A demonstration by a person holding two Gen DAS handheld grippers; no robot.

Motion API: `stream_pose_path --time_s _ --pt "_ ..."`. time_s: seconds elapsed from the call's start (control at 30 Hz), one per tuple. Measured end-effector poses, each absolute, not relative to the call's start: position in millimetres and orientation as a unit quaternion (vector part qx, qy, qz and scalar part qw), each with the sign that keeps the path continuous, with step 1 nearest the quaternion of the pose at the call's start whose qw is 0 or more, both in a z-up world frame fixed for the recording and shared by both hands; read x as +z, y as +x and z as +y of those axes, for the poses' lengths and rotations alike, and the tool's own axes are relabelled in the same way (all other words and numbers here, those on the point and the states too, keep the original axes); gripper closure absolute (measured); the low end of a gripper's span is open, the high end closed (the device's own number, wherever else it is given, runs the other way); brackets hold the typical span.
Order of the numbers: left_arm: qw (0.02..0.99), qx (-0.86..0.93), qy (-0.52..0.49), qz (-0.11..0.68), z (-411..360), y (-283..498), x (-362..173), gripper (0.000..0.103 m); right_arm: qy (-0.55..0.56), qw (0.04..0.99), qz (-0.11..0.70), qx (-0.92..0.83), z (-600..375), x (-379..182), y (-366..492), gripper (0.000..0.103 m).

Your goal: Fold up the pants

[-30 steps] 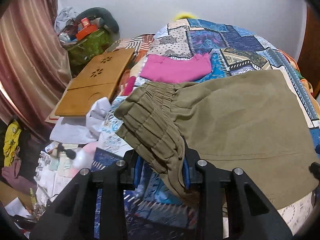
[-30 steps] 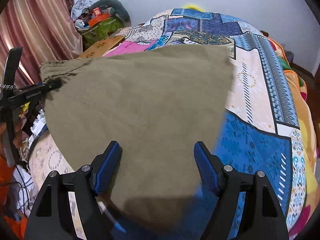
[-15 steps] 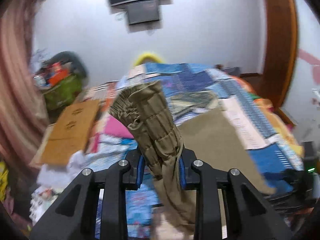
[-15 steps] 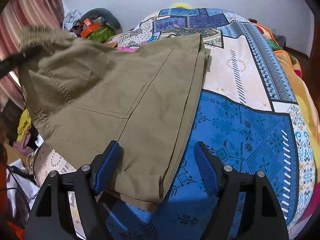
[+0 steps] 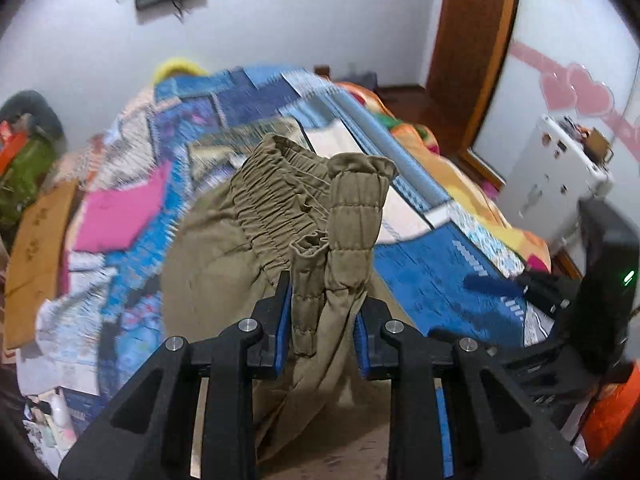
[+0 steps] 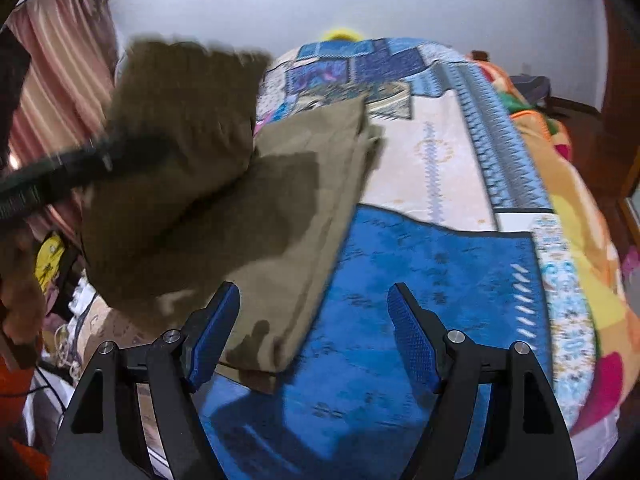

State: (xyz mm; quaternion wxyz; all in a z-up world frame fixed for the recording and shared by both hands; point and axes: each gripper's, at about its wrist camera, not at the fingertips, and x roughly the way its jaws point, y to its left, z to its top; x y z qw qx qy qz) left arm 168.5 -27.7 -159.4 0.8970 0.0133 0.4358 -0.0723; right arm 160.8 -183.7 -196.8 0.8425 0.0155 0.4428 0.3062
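The olive-green pants (image 5: 256,208) lie on the patchwork bedspread (image 5: 432,280). My left gripper (image 5: 322,320) is shut on the bunched elastic waistband (image 5: 352,208) and holds it up above the bed. In the right wrist view the lifted waistband end (image 6: 180,128) hangs over the rest of the pants (image 6: 304,208), with the left gripper's arm (image 6: 72,168) blurred across it. My right gripper (image 6: 312,328) is open and empty, low above the blue part of the bedspread (image 6: 420,272) beside the pants' edge.
A pink garment (image 5: 120,212) lies on the bed's far left, next to a wooden lap tray (image 5: 36,240). Clutter sits left of the bed. A white cabinet (image 5: 552,176) and wooden door frame (image 5: 472,40) stand at the right. My right gripper (image 5: 560,292) shows at the right.
My left gripper has lifted the waistband off the bed and swung it up and toward the right. The right gripper stayed open and shifted right, off the pants.
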Motion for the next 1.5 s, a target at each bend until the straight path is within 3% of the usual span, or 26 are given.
stream_pose_path --time_s 0.23,0.37,0.4,0.63,0.93,1.07,1.37,1.43,1.5 --pt "0.879 -0.09 0.034 0.467 -46.0 172.7 -181.4 0.073 0.039 0.856 0.439 0.272 -212.5 -192.1 162.9 0.03" --pt "0.876 -0.125 0.028 0.465 -45.5 163.7 -175.0 0.039 0.048 0.863 0.429 0.262 -220.1 -184.1 162.1 0.03" --pt "0.88 -0.13 0.021 0.456 -42.6 159.1 -170.1 0.036 0.049 0.866 0.425 0.26 -221.7 -181.4 162.3 0.029" --pt "0.9 -0.07 0.025 0.43 -6.7 158.3 -145.5 0.03 0.048 0.877 0.401 0.259 -213.5 -164.5 173.1 0.029" --pt "0.897 0.036 0.005 0.44 83.7 216.7 -149.4 0.027 0.032 0.857 0.411 0.308 -160.9 -177.6 175.2 0.029" --pt "0.885 0.037 0.011 0.465 103.8 254.8 -166.9 0.027 -0.014 0.851 0.433 0.299 -144.9 -204.6 174.7 0.029" --pt "0.843 0.007 0.053 0.536 93.1 332.1 -242.7 0.024 0.036 0.835 0.451 0.312 -159.7 -216.9 179.0 0.028" --pt "0.834 0.014 0.076 0.546 90.8 340.2 -257.5 0.02 0.032 0.835 0.451 0.314 -158.7 -215.9 179.4 0.028" --pt "0.833 0.017 0.09 0.546 91.0 340.1 -267.0 0.009 0.028 0.834 0.452 0.316 -157.2 -214.9 180.8 0.025"
